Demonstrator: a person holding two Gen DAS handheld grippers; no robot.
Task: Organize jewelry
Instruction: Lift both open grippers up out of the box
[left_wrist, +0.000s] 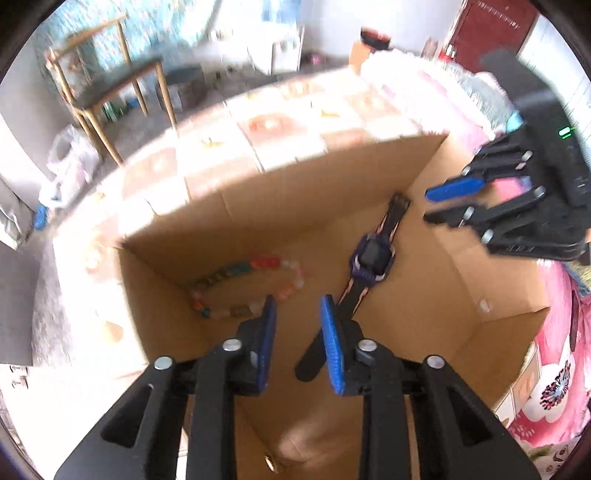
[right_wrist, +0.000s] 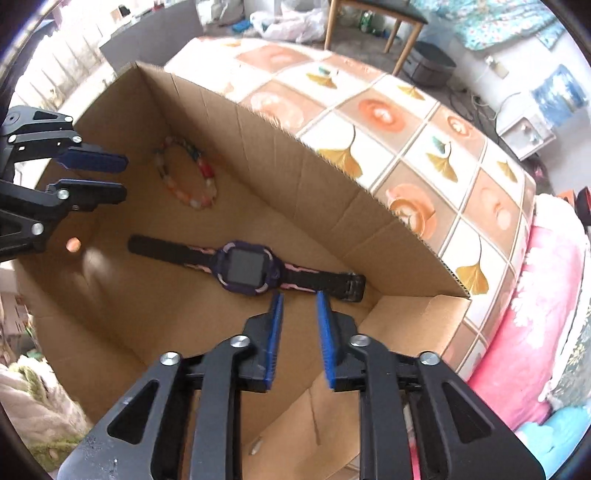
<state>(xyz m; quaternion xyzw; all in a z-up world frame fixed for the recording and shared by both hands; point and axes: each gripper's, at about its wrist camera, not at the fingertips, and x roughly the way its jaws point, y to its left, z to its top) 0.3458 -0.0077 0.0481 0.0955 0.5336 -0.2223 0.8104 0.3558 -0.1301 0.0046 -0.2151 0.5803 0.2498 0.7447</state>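
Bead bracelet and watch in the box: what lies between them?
Only bare cardboard floor of the box separates bead bracelet and watch, shown clearly in the right wrist view.

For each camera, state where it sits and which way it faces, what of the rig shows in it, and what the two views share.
Left wrist: sits on the left gripper, looks steeply down into the cardboard box; its own open fingers show, the right gripper at upper right.
Right wrist: sits on the right gripper, looks down into the same box; its own open fingers show, the left gripper at left.
Shared: the watch and the bead bracelet lying on the box floor, the patterned tablecloth.
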